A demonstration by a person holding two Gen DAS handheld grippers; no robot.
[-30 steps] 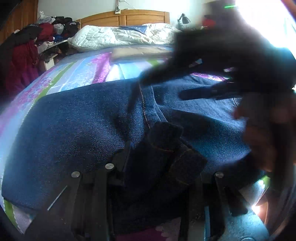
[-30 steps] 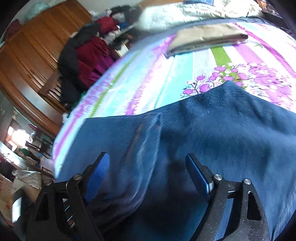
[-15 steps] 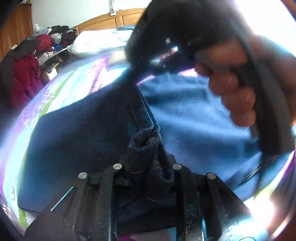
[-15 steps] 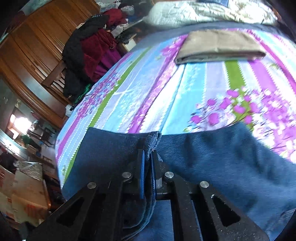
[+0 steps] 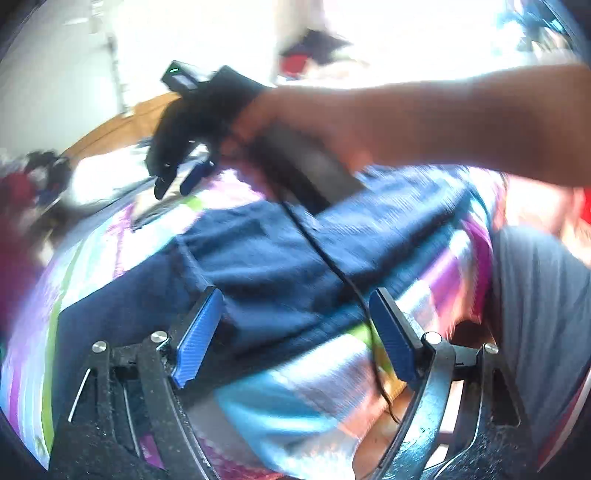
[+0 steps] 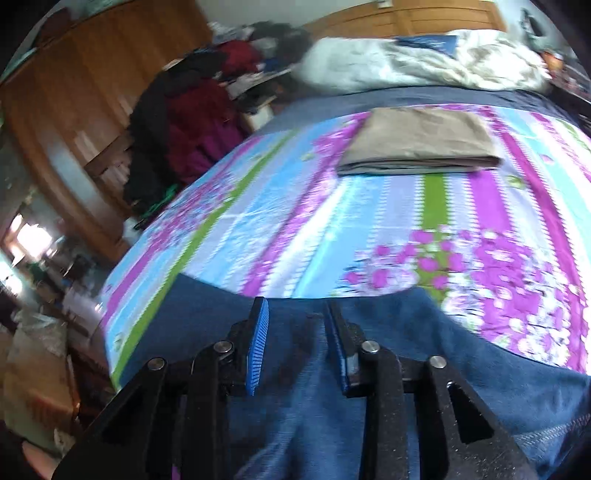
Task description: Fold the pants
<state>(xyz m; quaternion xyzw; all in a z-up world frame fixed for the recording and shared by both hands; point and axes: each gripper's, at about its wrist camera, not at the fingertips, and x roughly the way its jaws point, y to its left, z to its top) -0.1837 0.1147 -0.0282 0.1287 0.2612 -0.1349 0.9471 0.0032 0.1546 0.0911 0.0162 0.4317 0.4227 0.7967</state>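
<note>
— Where are the pants (image 5: pixel 280 258)?
— Flat on the striped bed sheet (image 6: pixel 369 221). My left claw (image 5: pixel 295 325) gapes wide, released; my right claw (image 6: pixel 295 332) is parted too, gripping nothing.
— Any labels?
— None I can read.

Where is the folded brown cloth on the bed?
In the right wrist view, the folded brown cloth lies on the striped bedsheet, between the white quilt and the jeans.

A bed (image 6: pixel 295 206) with a striped floral sheet meets a wooden headboard (image 6: pixel 406 16); a wooden wardrobe (image 6: pixel 74 96) stands left, and window light (image 5: pixel 406 33) glares.
</note>
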